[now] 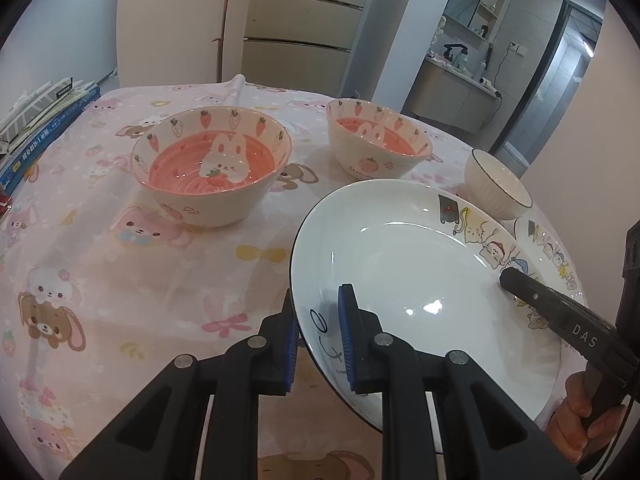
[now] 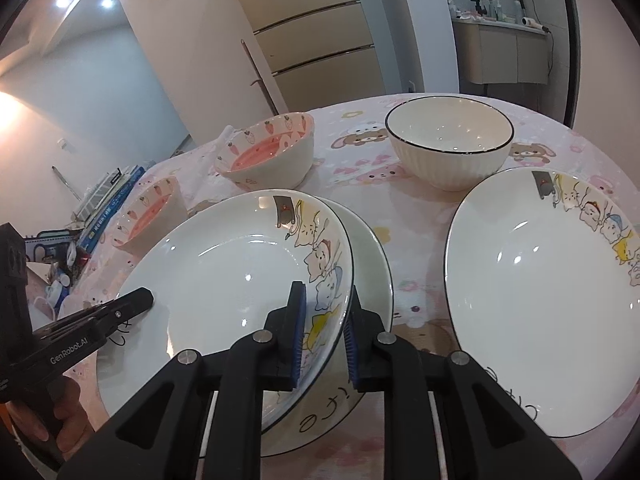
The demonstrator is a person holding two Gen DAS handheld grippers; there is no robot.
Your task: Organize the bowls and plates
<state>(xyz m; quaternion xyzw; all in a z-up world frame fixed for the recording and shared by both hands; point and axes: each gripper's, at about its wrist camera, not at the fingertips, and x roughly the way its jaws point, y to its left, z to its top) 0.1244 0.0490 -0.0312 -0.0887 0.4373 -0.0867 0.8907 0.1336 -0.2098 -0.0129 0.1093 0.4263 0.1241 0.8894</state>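
Note:
A white plate with cartoon cats (image 1: 404, 264) (image 2: 240, 264) is held by both grippers, tilted just above a second white plate (image 2: 372, 256). My left gripper (image 1: 318, 328) is shut on its left rim; it also shows in the right wrist view (image 2: 138, 300). My right gripper (image 2: 326, 328) is shut on its right rim; one of its fingers (image 1: 520, 280) shows in the left wrist view. A third cat plate (image 2: 532, 304) (image 1: 548, 244) lies to the right. Two pink rabbit bowls (image 1: 212, 168) (image 1: 376, 140) and a white ribbed bowl (image 2: 448, 144) (image 1: 496, 184) stand farther back.
The table has a pink cartoon cloth (image 1: 100, 260). A stack of books (image 1: 36, 120) lies at its far left edge. A fridge (image 1: 300, 28) and a bathroom counter (image 1: 456, 92) stand beyond the table.

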